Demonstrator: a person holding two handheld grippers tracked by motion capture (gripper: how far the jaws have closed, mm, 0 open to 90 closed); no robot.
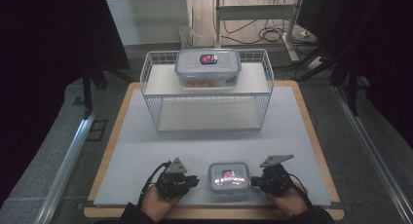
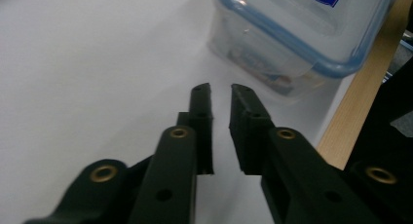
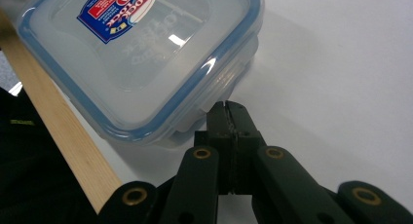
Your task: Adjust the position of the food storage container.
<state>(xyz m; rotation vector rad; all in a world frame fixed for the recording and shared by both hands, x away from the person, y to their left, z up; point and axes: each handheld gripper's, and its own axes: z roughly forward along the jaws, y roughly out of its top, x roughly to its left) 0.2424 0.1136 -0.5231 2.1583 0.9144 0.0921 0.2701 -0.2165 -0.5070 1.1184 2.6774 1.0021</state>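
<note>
A: Container position? The small lidded box sits on the white mat near the table's front edge, between the two grippers. Clear body, blue-rimmed lid with a red and blue label.

B: Agreed. Left gripper lies to the box's left, just beside it but apart. In the left gripper view its jaws are drawn nearly together, a narrow slit between the tips, nothing in the slit. The box stands ahead and to the right of the tips, not touched.

A: Right gripper?

B: At the box's right side. In the right gripper view the jaws are fully together, pads meeting, no object clamped. The tips sit at the lid's side latch, at or just off the box; contact cannot be told for sure.

A: Background items?

B: White wire rack at the far half of the mat, well apart from the hands. A larger lidded container rests on its upper shelf. Wooden table edge runs along the near side of the small box.
</note>
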